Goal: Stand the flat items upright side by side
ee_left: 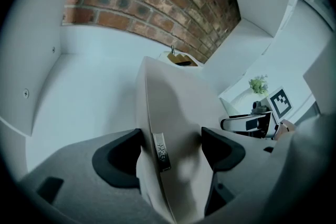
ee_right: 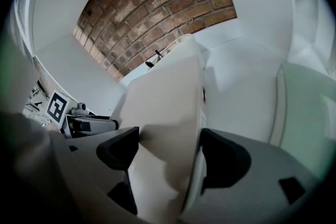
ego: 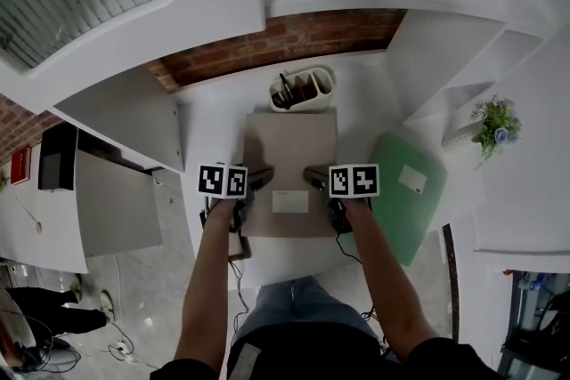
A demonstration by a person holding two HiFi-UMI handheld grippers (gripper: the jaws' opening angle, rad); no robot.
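Beige folder (ego: 291,157) lies mid-frame on the white bench (ego: 212,136), its long axis pointing up-frame toward the organiser (ego: 301,90). The left tool (ego: 258,181) and right tool (ego: 313,178) clamp its opposite long edges.

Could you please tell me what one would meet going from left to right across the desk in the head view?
left gripper → beige folder → right gripper → green folder → small potted plant
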